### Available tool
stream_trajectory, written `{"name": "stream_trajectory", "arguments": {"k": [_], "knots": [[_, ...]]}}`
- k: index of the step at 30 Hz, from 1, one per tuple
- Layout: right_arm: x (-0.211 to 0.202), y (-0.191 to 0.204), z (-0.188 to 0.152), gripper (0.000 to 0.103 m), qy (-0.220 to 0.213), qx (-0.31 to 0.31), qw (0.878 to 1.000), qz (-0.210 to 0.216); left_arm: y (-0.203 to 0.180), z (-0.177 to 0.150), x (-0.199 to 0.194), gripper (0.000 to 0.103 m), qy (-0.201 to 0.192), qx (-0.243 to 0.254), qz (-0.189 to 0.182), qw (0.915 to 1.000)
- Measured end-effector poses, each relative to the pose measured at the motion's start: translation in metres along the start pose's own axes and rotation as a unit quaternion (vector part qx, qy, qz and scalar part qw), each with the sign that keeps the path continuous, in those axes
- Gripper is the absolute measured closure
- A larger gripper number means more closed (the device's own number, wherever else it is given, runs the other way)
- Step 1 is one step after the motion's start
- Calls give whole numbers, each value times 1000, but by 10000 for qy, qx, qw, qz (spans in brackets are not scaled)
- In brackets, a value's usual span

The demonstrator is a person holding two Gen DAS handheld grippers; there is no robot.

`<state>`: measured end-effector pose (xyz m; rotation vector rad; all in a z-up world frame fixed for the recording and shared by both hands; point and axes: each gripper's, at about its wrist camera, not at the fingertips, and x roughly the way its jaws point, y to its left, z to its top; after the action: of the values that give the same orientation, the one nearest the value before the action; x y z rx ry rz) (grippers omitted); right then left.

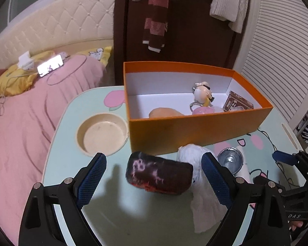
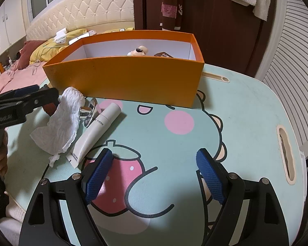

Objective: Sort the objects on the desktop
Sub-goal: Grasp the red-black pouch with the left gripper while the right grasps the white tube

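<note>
A dark maroon pouch (image 1: 160,176) with pink marks lies on the table between the fingers of my left gripper (image 1: 154,160). The gripper is open, with a gap between each blue pad and the pouch. Right of the pouch sit a crumpled white tissue (image 1: 195,157), a shiny metal cup (image 1: 231,160) on its side, and a white tube (image 2: 98,131). Behind them stands the orange box (image 1: 195,131), holding a small toy figure (image 1: 203,92), a brown packet (image 1: 238,102) and other small items. My right gripper (image 2: 154,154) is open over the strawberry drawing with nothing between its fingers.
A beige bowl (image 1: 102,133) sits in the table's round recess left of the box. The light green cartoon table (image 2: 246,112) has a slot near its right edge. A bed with a pink blanket (image 1: 20,123) lies to the left. A dark door and a louvred cupboard stand behind.
</note>
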<state>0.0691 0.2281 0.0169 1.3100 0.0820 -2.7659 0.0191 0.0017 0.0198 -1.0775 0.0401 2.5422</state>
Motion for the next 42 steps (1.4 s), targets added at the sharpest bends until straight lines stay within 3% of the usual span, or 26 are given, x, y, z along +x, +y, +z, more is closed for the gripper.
{"name": "stream_trajectory", "arguments": {"k": [2, 6, 15, 18, 27, 31, 36, 39, 40, 41, 42], "knots": [[0, 0, 0, 19, 0, -2, 10000, 2, 1, 0, 2, 41, 58, -29, -108, 9999], [2, -2, 2, 18, 1, -10, 10000, 9, 1, -4, -2, 41, 94, -52, -241, 9997], [2, 0, 2, 18, 9, -7, 10000, 1, 9, -18, -44, 41, -276, -243, -308, 9988], [1, 0, 2, 18, 17, 14, 10000, 7, 10, -28, -52, 41, -207, -202, -246, 9993], [-12, 6, 19, 19, -295, 121, 9981, 530, 6, -50, -47, 41, -32, -130, -187, 9997], [0, 19, 28, 35, -63, -8, 9975, 698, 5, -51, -46, 41, -49, -102, -181, 9998], [14, 35, 30, 37, 115, -219, 9969, 754, 3, -53, -45, 41, -62, -44, -135, 9999], [20, 48, 27, 44, 101, -621, 9972, 415, 1, -54, -42, 40, -7, 12, -73, 10000], [19, 51, 26, 52, 9, -740, 9966, 353, 0, -55, -41, 40, 15, 29, -56, 10000], [18, 53, 26, 68, 3, -799, 9962, 337, 0, -55, -40, 41, 39, 54, -37, 10000], [19, 52, 27, 75, 28, -785, 9963, 353, -1, -56, -38, 41, 61, 87, -13, 9999]]}}
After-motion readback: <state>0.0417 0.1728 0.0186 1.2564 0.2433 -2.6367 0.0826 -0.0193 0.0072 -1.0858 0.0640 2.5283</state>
